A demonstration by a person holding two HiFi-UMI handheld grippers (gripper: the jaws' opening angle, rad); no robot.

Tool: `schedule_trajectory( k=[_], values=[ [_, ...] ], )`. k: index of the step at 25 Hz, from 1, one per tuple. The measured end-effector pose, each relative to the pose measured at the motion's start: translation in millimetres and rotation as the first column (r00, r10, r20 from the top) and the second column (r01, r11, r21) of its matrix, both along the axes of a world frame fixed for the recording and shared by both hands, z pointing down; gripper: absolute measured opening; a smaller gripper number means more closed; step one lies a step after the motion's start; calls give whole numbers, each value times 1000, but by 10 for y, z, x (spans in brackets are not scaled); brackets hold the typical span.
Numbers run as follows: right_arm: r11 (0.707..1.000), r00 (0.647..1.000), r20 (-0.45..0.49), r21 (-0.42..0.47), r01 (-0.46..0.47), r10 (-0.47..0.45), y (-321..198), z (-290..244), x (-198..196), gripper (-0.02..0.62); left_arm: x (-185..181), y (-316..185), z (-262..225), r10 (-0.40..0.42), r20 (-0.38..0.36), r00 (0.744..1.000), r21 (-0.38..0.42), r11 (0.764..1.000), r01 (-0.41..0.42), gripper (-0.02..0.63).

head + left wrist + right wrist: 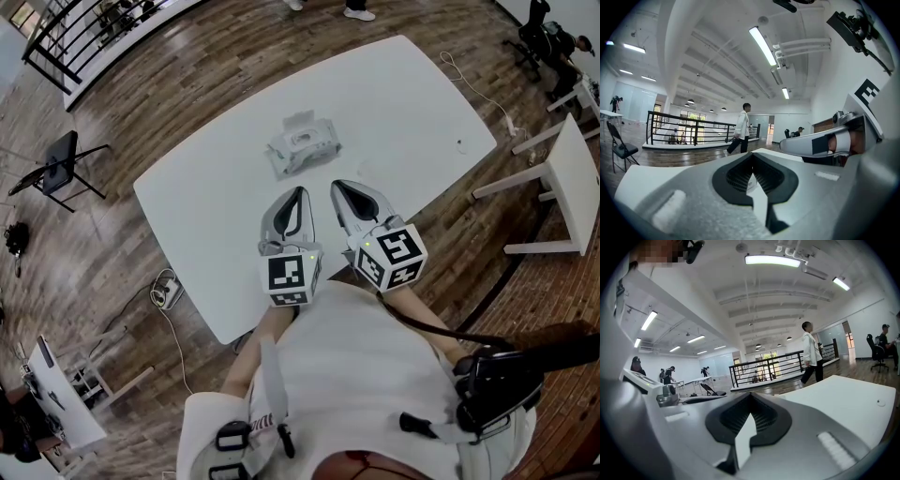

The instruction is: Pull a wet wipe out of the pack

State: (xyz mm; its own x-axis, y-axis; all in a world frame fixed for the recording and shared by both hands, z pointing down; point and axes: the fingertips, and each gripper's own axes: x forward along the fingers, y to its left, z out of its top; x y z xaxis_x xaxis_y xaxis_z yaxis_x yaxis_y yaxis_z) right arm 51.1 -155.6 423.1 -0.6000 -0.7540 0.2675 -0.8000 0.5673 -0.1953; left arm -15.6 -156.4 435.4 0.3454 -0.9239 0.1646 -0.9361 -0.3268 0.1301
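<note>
The wet wipe pack (302, 143), white with its lid flap up, lies on the white table (412, 103) toward the far side. Both grippers hover over the near part of the table, side by side, tips pointing at the pack and a short way from it. My left gripper (298, 193) has its jaws together with nothing held. My right gripper (338, 186) is also shut and empty. In the left gripper view the jaws (752, 155) meet at the tip, and the right gripper (820, 143) shows beside them. The right gripper view shows its jaws (750, 395) closed.
A black chair (56, 164) stands on the wooden floor to the left. White tables (574, 178) stand at the right, and a power strip (169, 292) lies by the table's near left corner. A person (813, 357) walks past a black railing (764, 366) beyond the table.
</note>
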Motion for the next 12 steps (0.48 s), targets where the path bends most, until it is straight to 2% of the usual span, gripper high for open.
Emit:
schedule_trajectory(
  k=[12],
  values=[
    [1000, 1000, -5, -7, 9, -9, -2, 22, -26, 5, -20, 4, 19, -2, 7, 1000, 10, 1000, 2, 2]
  ],
)
